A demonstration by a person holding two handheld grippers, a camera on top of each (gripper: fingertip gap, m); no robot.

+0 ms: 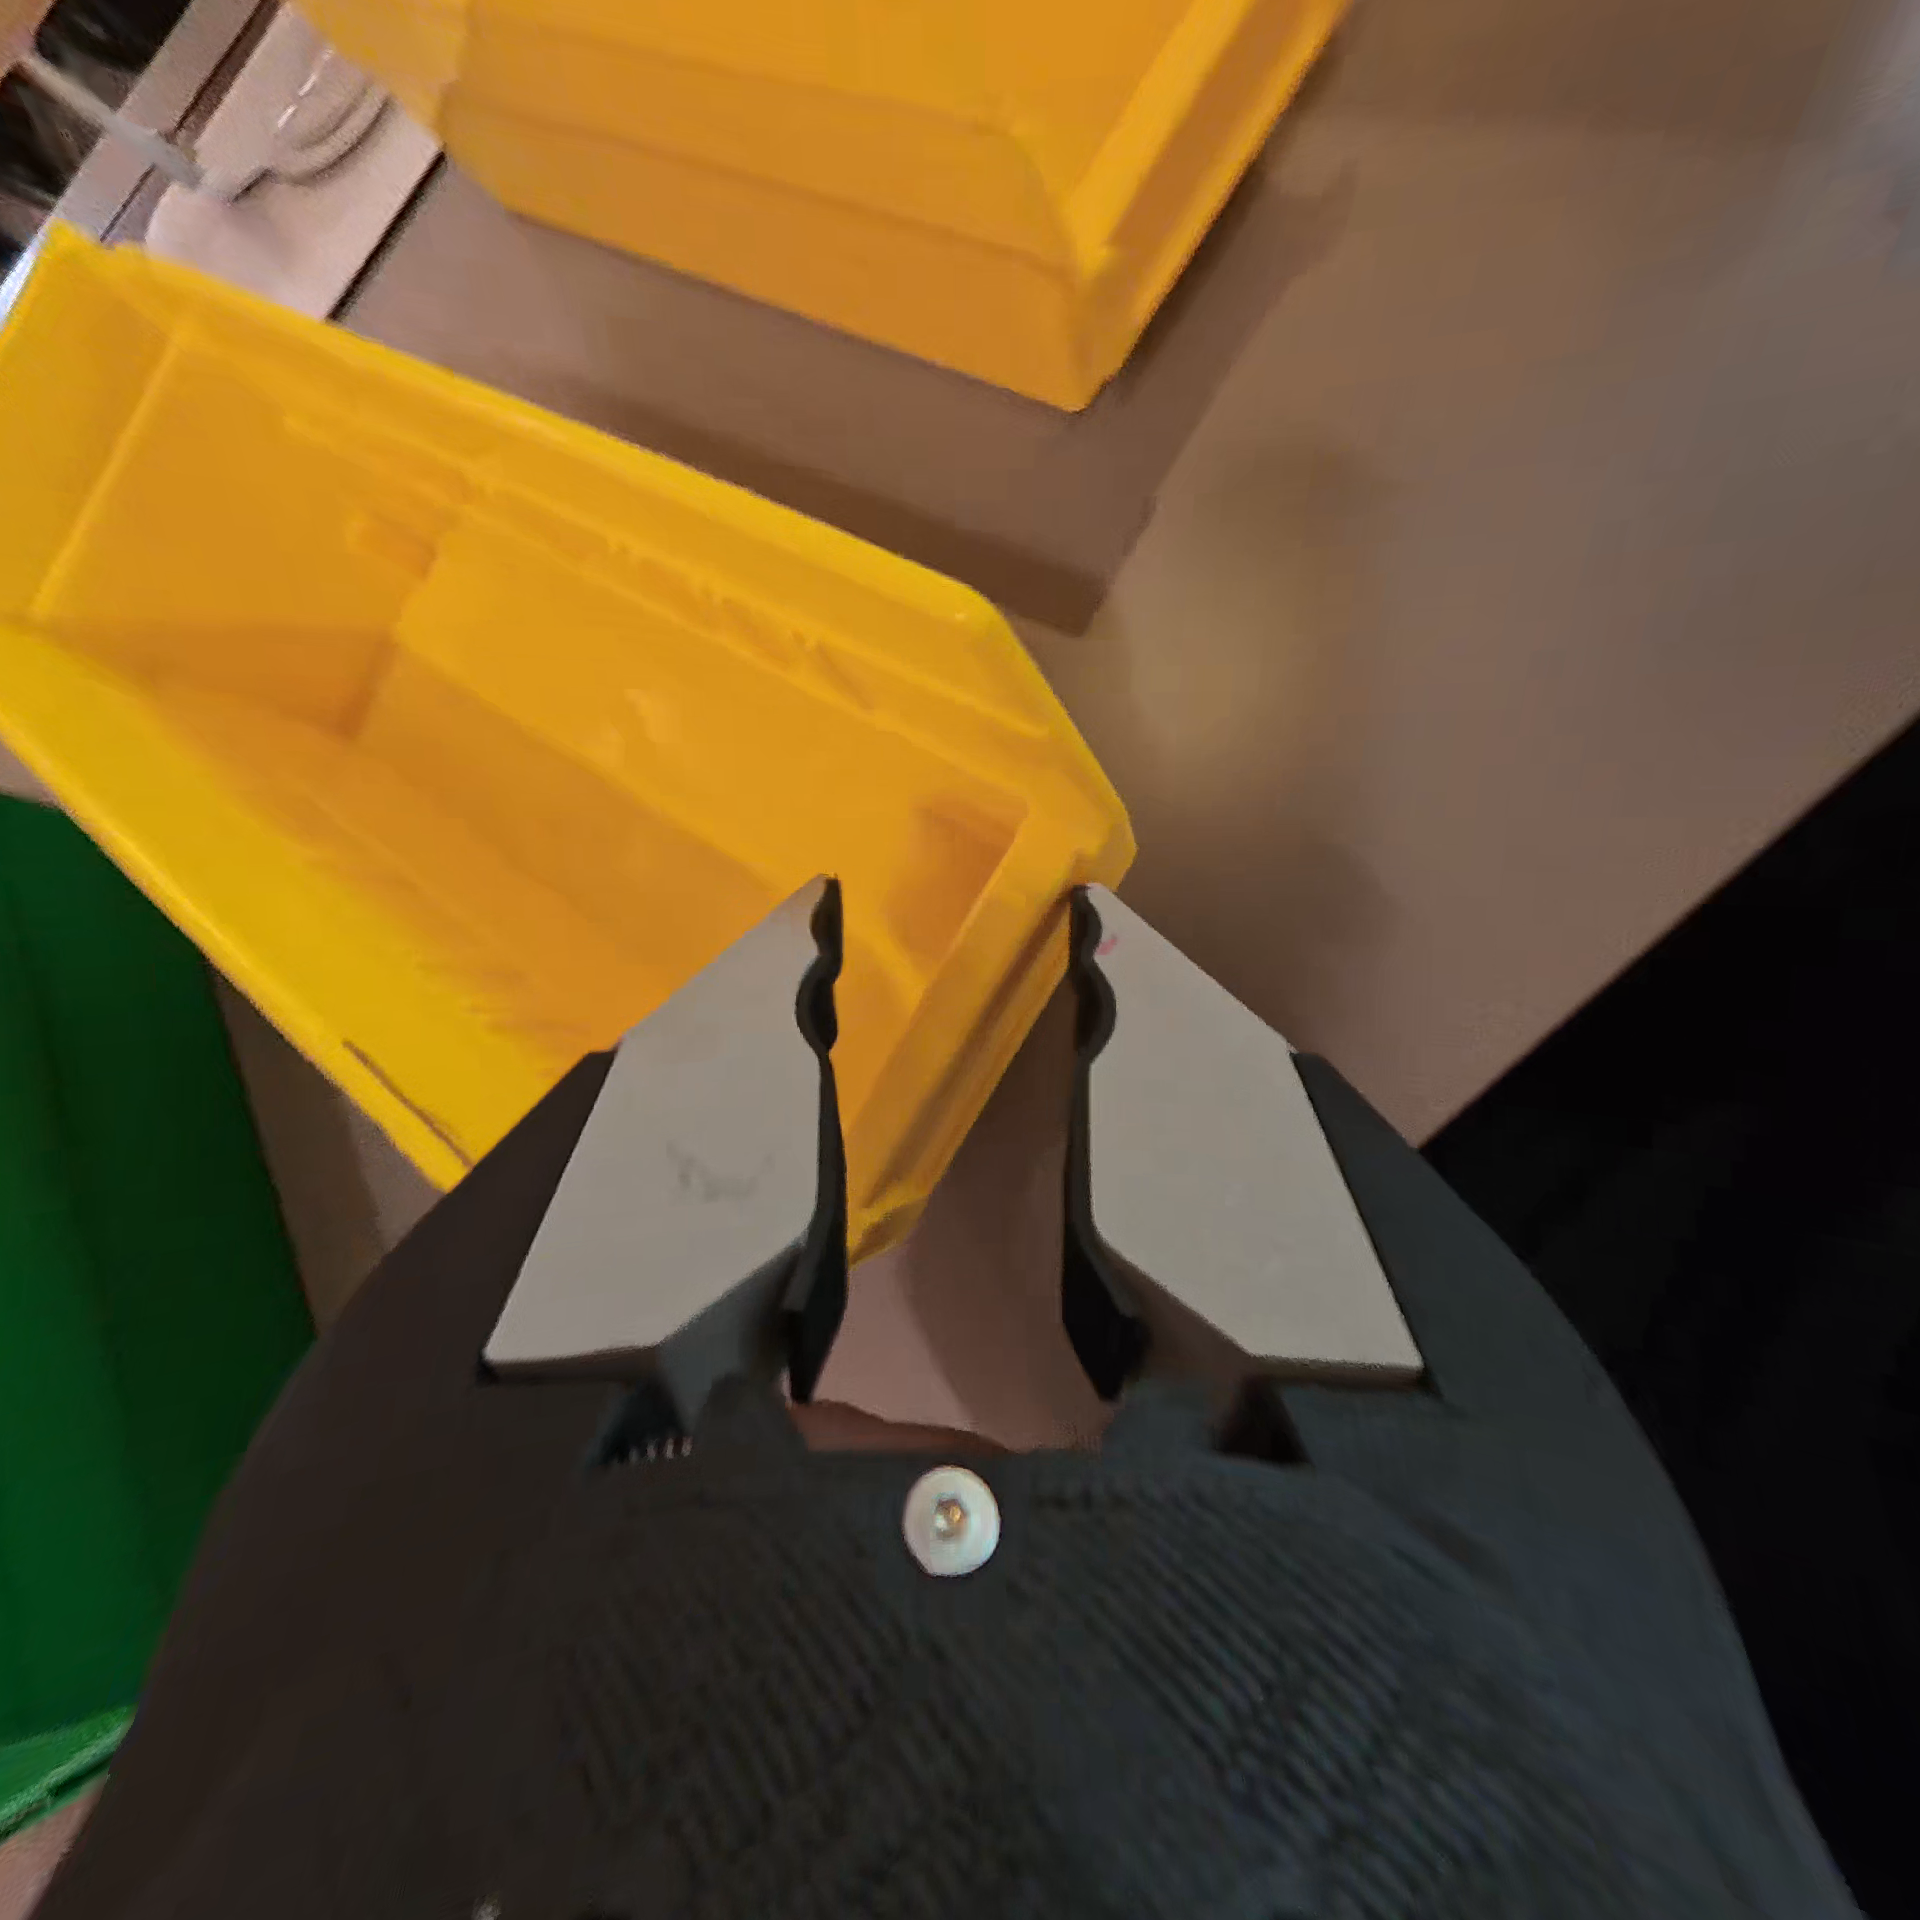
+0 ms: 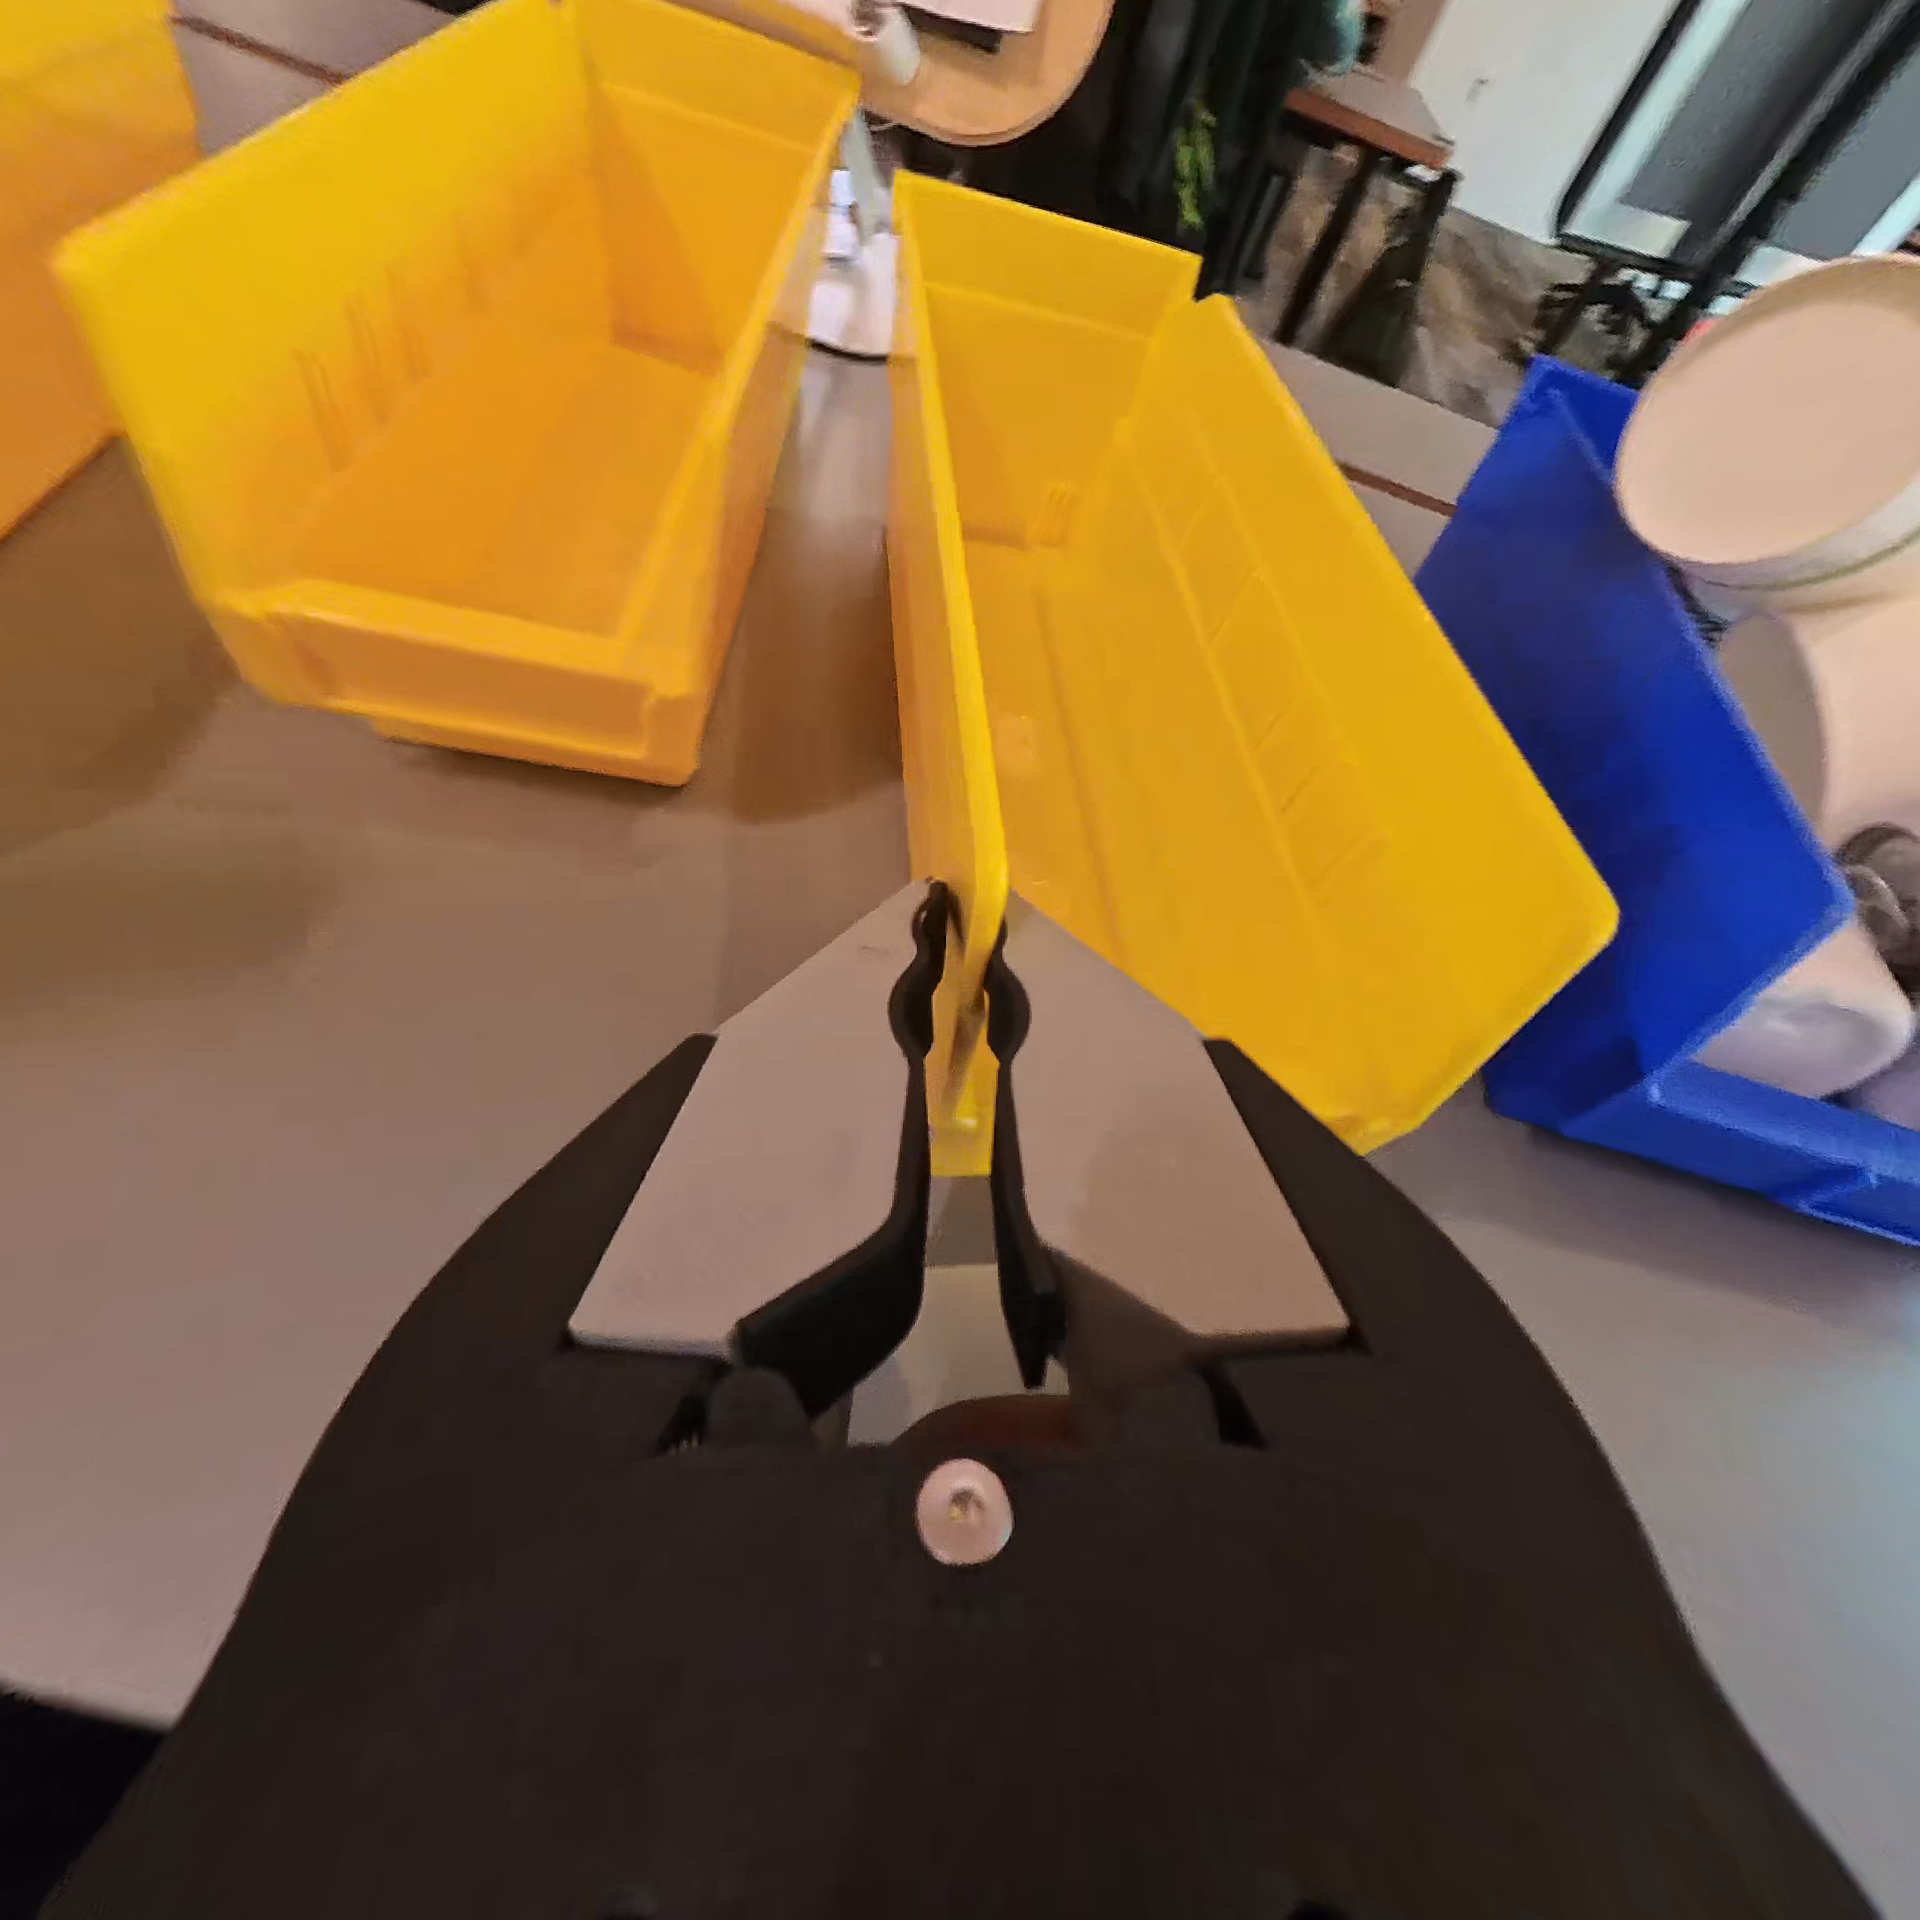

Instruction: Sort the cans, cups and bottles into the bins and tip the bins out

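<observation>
Yellow plastic fills much of the left wrist view. The left gripper (image 1: pixel 956 904) has its two fingers spread, with a gap between the black pads, and they pinch nothing. Its tips hover at the near corner of a yellow bin (image 1: pixel 540 727), which shows nothing inside it. This bin rests on the brown table (image 1: pixel 1455 520), close to the table's left edge. A second yellow bin (image 1: pixel 831 177) stands farther back, apart from the first one. A green patch (image 1: pixel 114 1195) shows at the left border of the view; what it is cannot be told. Beyond the table's right edge everything is dark.

In the right wrist view, the right gripper (image 2: pixel 966 914) is pressed together on the thin side wall of a tilted yellow bin (image 2: pixel 1247 675). The wall runs straight between the pads, and the bin leans over to the right with its open top turned that way. Just beside it on the right lies a blue bin (image 2: pixel 1621 748) holding white paper cups (image 2: pixel 1787 436), one with its round base turned toward the camera. To the left, an upright yellow bin (image 2: pixel 468 436) stands flat on the table (image 2: pixel 312 987) with nothing visible in it. Part of another yellow bin (image 2: pixel 73 208) shows near the table's far left corner.
</observation>
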